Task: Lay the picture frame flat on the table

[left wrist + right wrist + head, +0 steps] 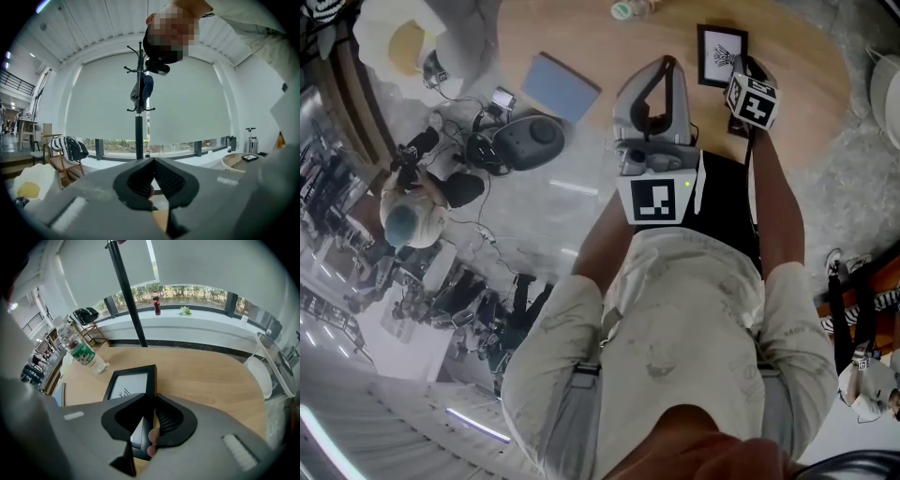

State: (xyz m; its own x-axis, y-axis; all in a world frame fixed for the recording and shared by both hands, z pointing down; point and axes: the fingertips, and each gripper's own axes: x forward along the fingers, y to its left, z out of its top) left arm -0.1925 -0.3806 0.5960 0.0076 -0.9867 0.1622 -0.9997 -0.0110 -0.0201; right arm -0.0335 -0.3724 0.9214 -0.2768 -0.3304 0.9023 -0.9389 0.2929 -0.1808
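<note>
Picture frame [129,385] on wooden table [211,376], face up, looks flat or close to it. Can't tell if near edge fully touches wood. My right gripper [153,401] clamped on frame's right edge, near its corner. Judge task nearly done: what's left is settle frame, let go, pull away. My left gripper [152,161] closed, empty, held off table, aimed at window. Water bottle [84,354] lies beyond frame, apart from it.

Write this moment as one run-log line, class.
right gripper: shut on picture frame edge | left gripper: shut, empty | frame flat yet: cannot tell
</note>
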